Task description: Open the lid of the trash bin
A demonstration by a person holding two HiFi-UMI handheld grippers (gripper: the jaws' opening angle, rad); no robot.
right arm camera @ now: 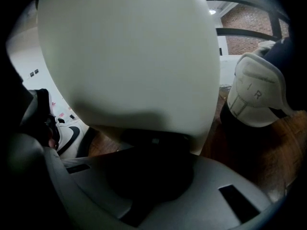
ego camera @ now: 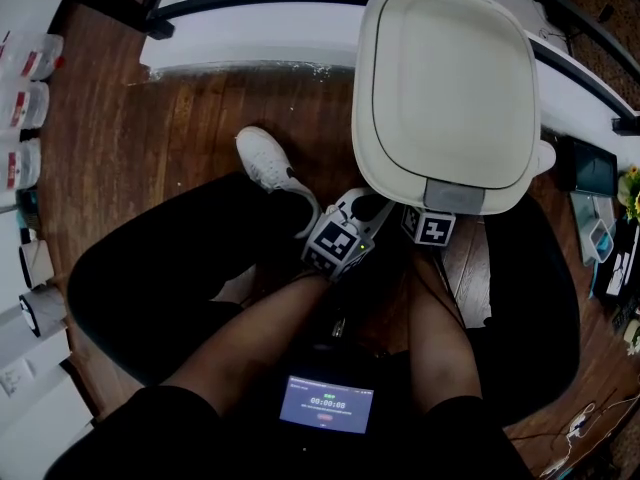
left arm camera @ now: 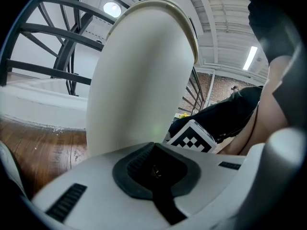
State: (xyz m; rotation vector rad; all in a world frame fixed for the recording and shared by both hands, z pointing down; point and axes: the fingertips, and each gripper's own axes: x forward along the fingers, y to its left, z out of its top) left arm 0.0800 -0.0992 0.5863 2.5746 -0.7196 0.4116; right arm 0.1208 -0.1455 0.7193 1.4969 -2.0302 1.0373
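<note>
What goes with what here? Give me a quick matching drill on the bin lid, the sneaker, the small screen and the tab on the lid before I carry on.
Things
1. trash bin lid
2. sneaker
3. screen
4. tab

Descriptions
A. lit, at the bottom of the head view
B. white, on the wooden floor, left of the lid in the head view
C. cream, shut
D. grey, at the lid's near edge

Pairs: 1-C, 2-B, 3-A, 4-D
</note>
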